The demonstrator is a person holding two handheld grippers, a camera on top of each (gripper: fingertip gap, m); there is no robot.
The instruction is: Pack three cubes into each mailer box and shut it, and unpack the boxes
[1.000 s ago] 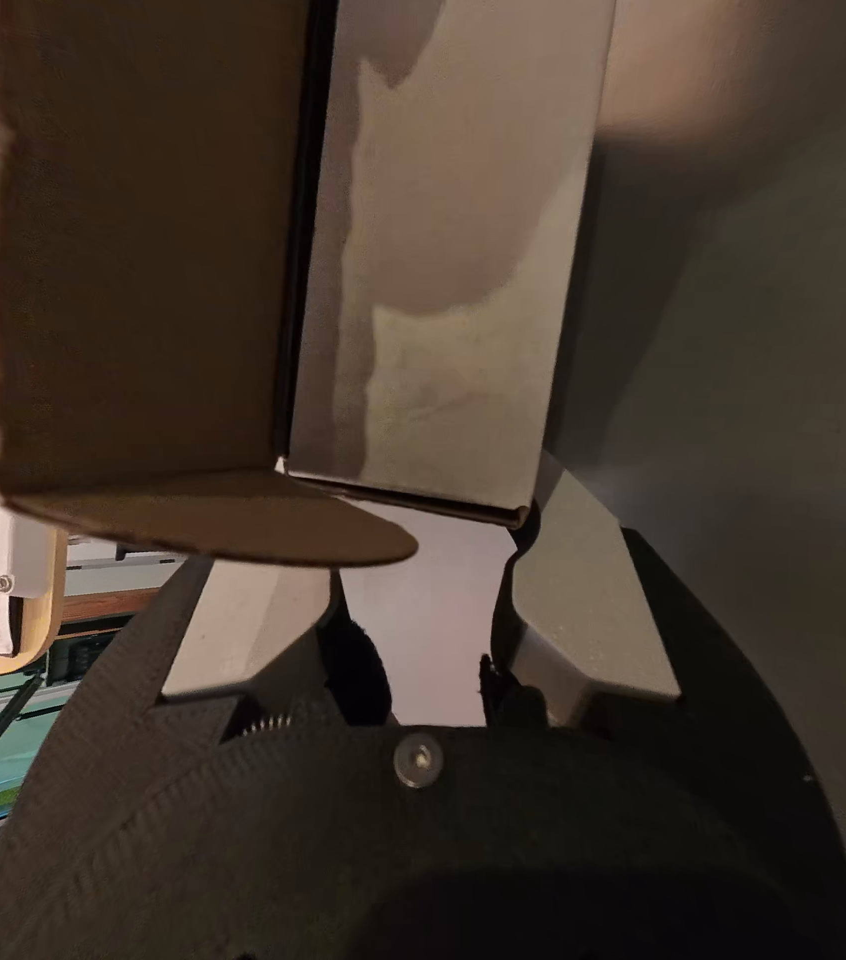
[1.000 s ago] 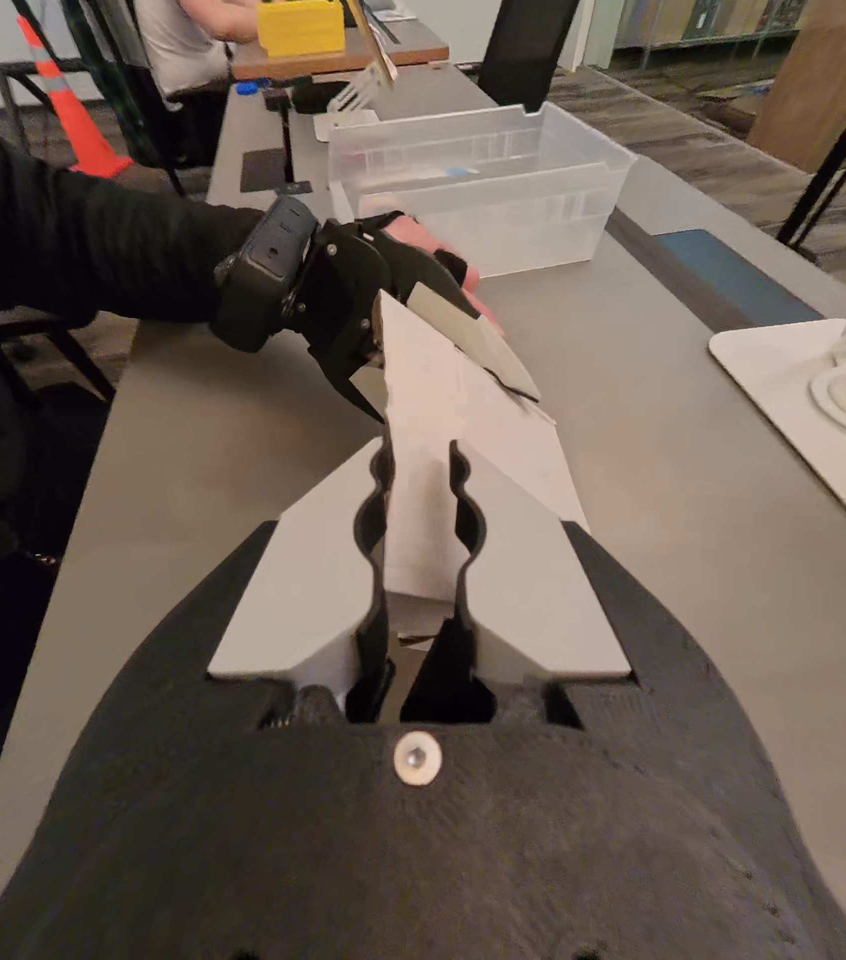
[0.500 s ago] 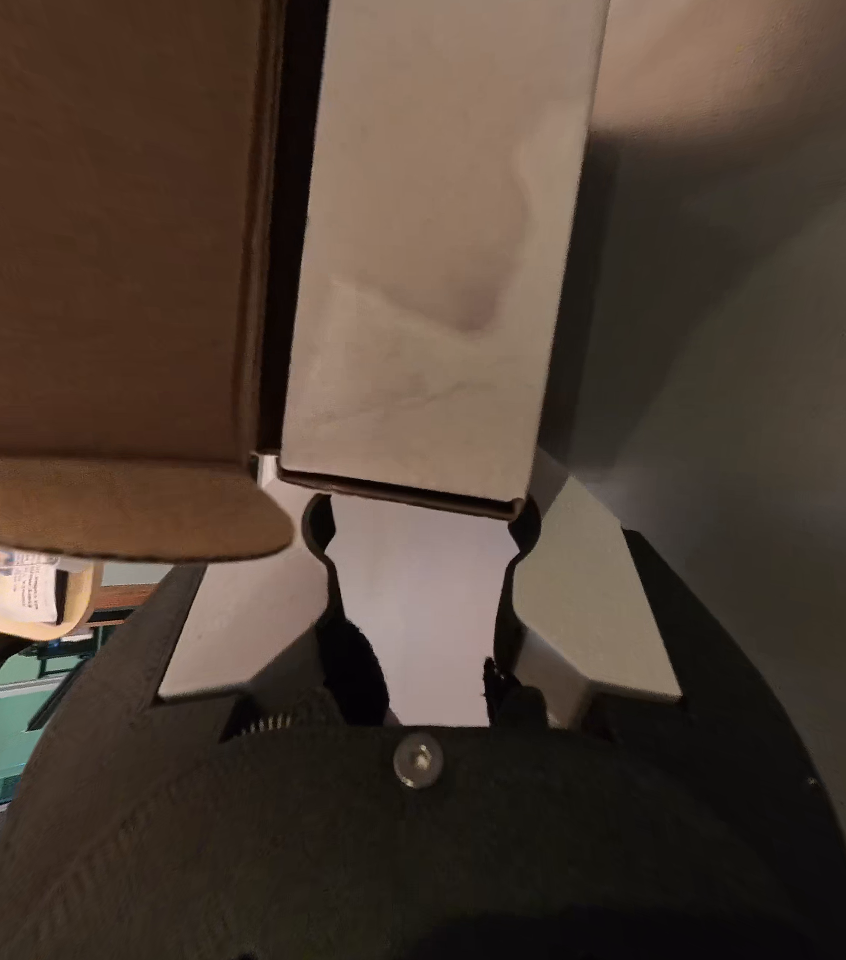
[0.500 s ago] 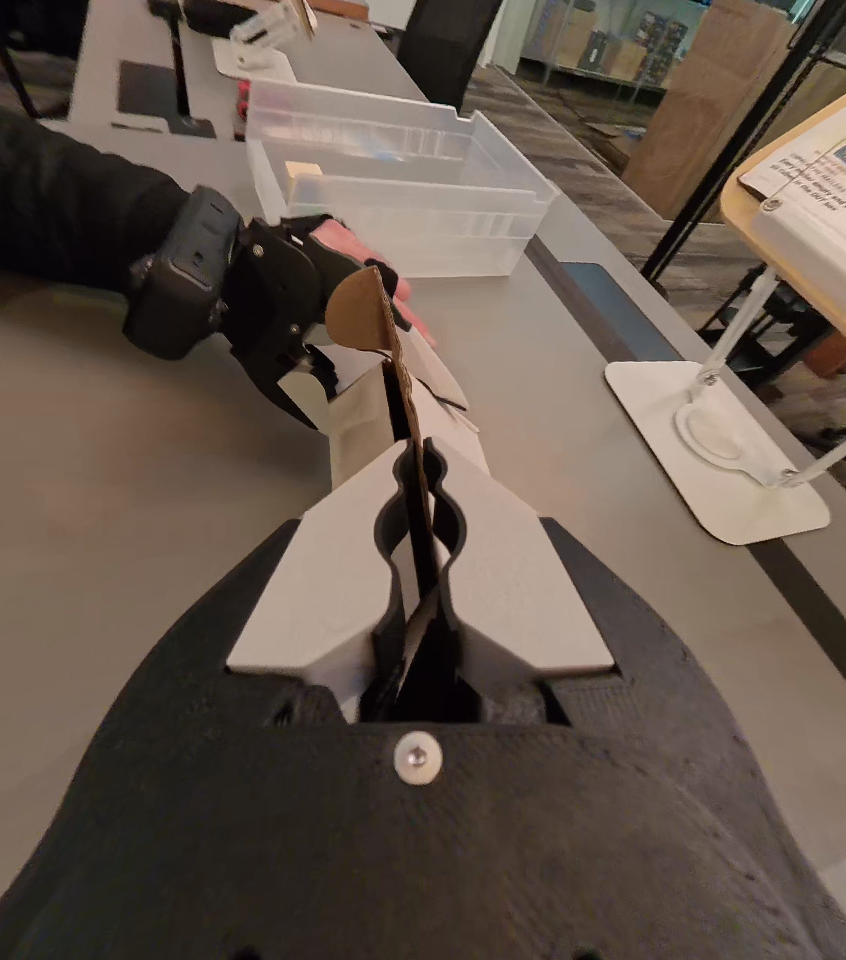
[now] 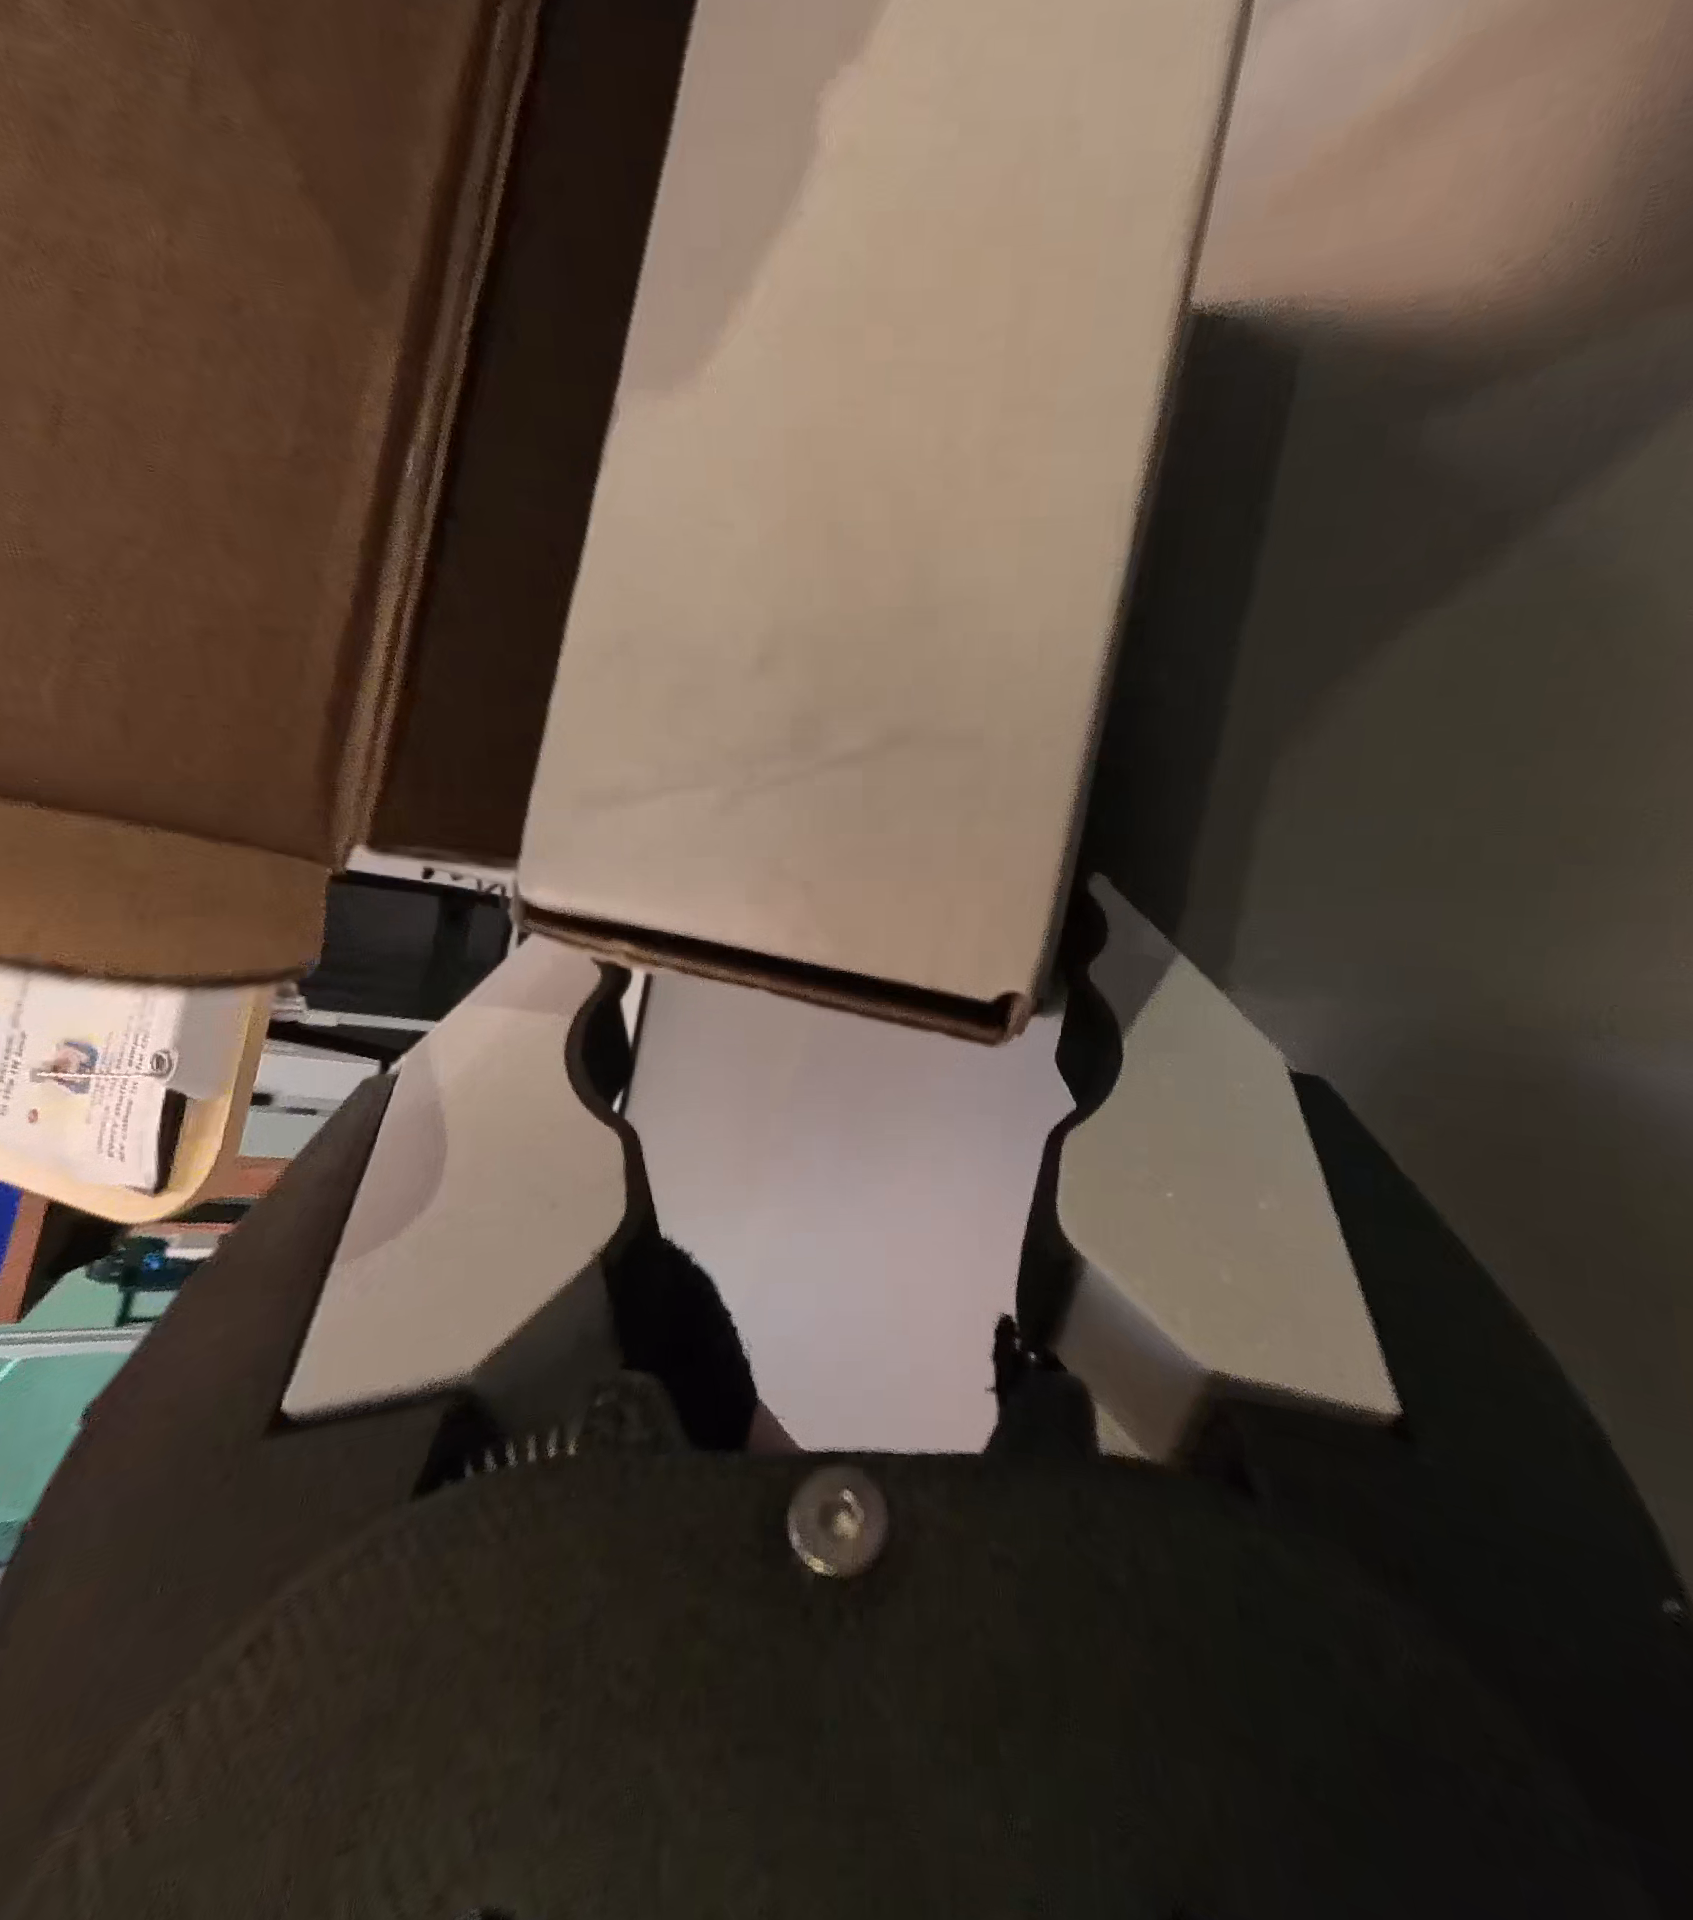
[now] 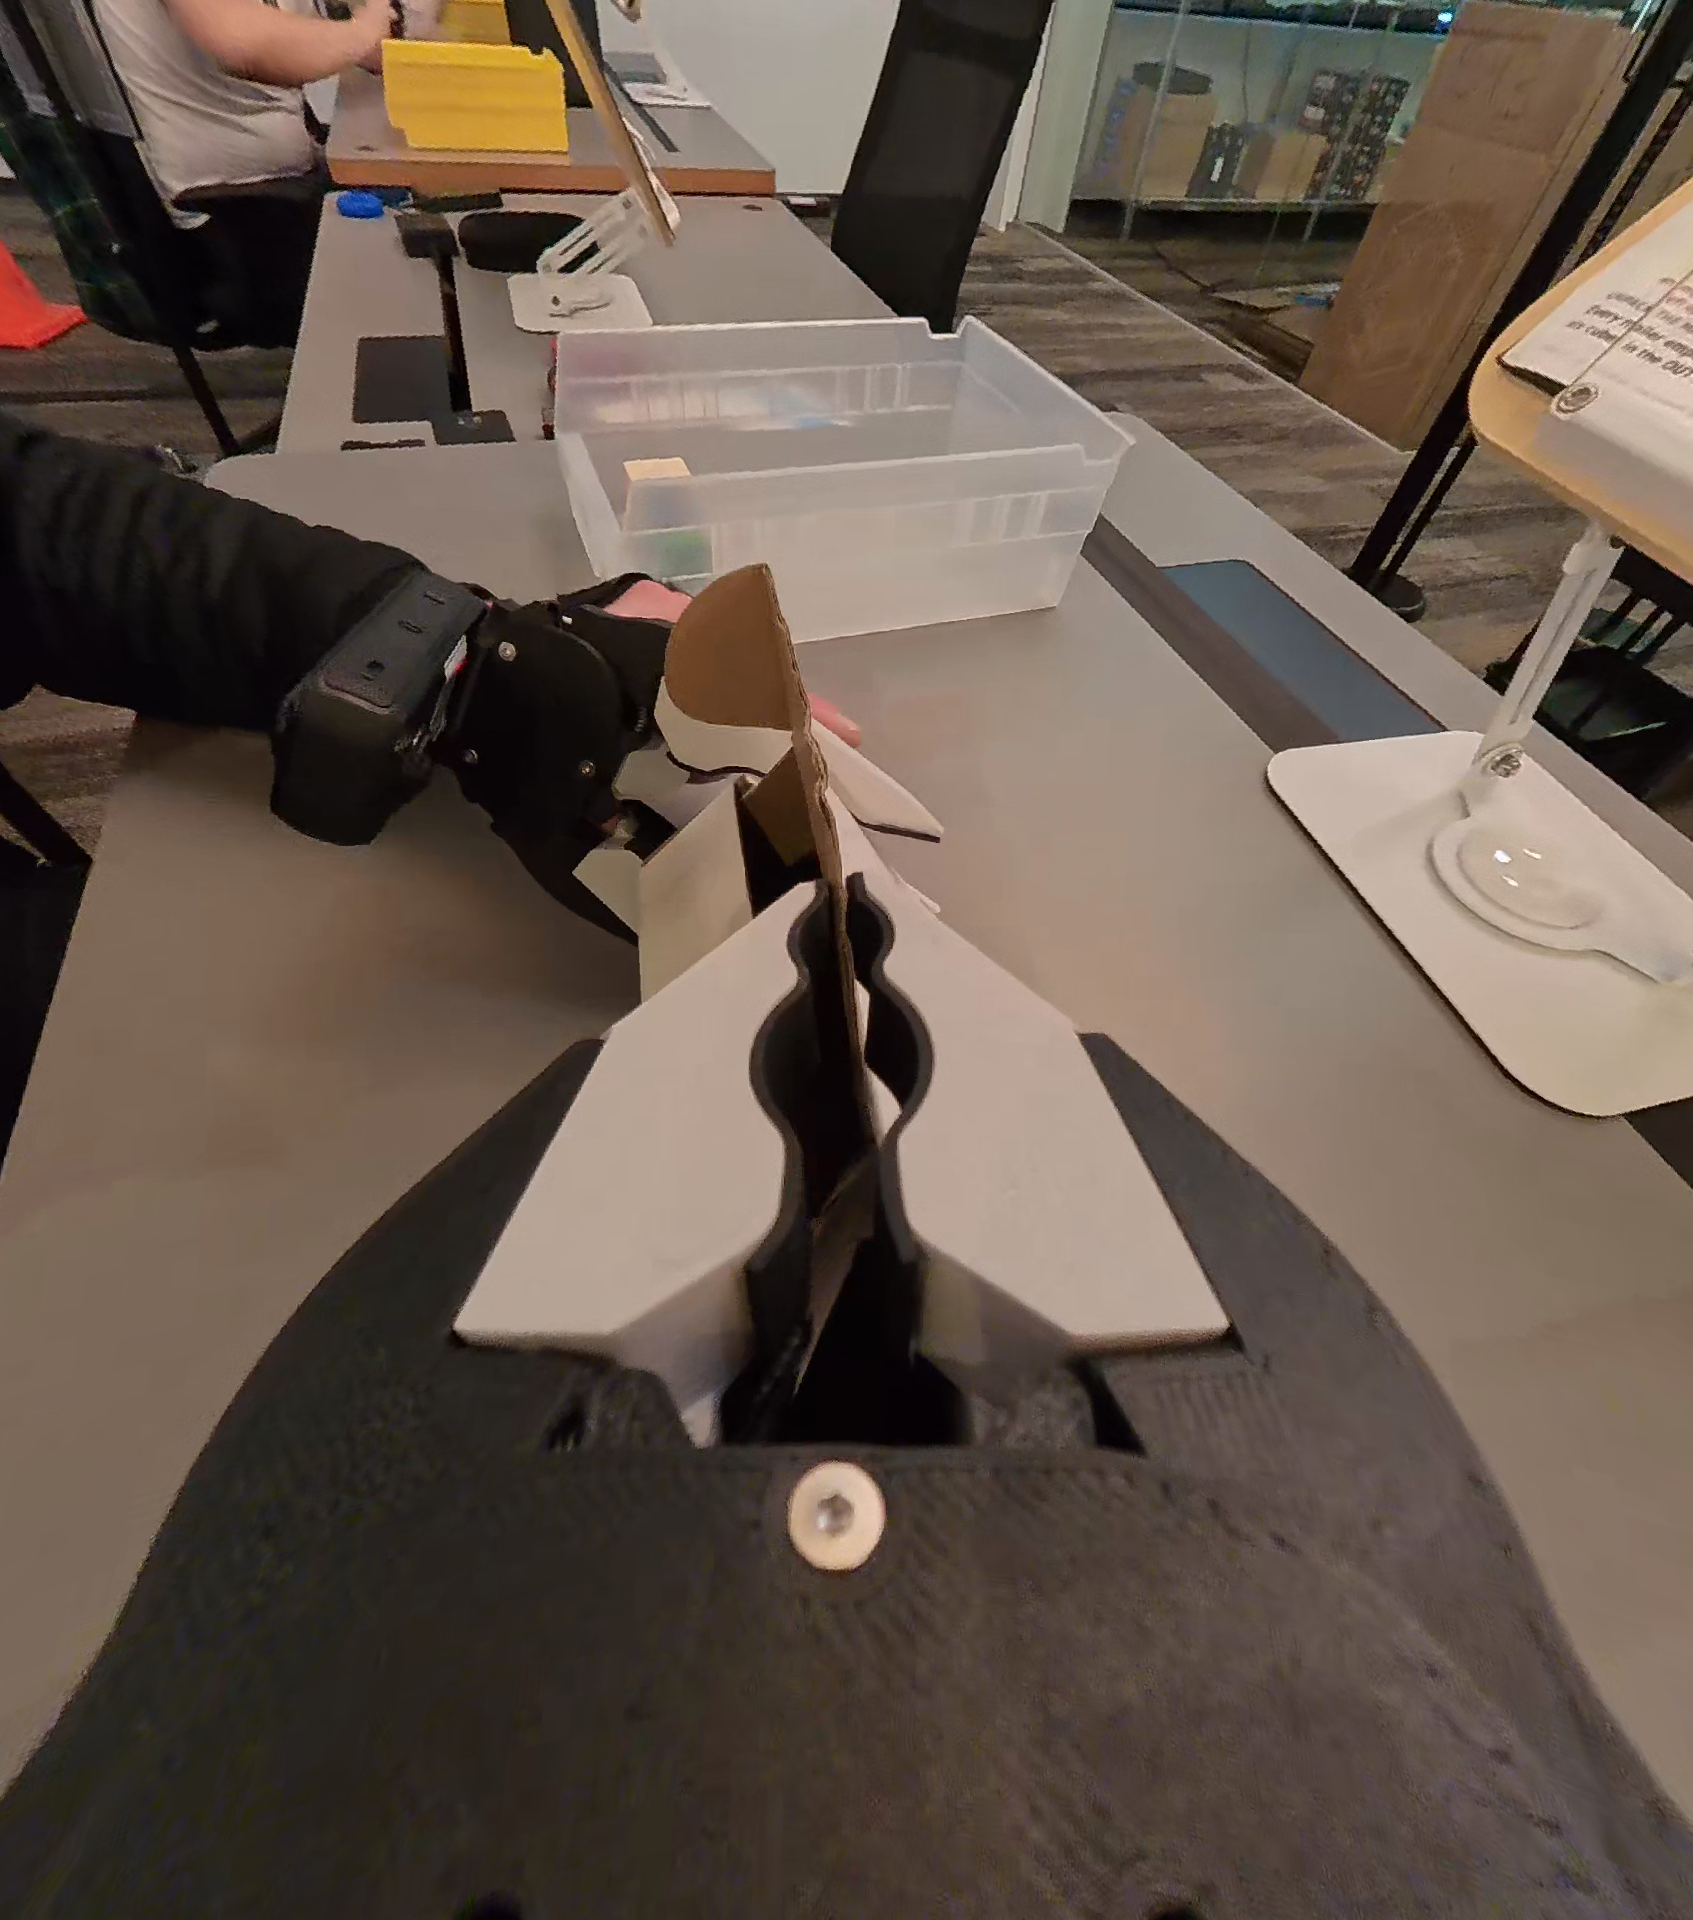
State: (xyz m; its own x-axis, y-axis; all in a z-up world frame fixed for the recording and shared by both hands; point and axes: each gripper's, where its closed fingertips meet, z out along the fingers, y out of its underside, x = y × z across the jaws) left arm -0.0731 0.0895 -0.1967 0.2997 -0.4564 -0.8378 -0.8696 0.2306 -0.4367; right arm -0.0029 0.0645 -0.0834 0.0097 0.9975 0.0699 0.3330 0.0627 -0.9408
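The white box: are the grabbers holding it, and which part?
Yes. The right gripper pinches the mailer box by its raised brown lid flap. The left gripper clamps the box's white side wall.

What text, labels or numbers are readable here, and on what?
Right wrist view, instruction sheet on the tilted board: printed lines plus a small picture; wording not copied here.
Left wrist view, the sheet again: print blurred, too small to read.
mailer box: one tiny dark mark at an edge, unreadable.
clear bin: no label seen.
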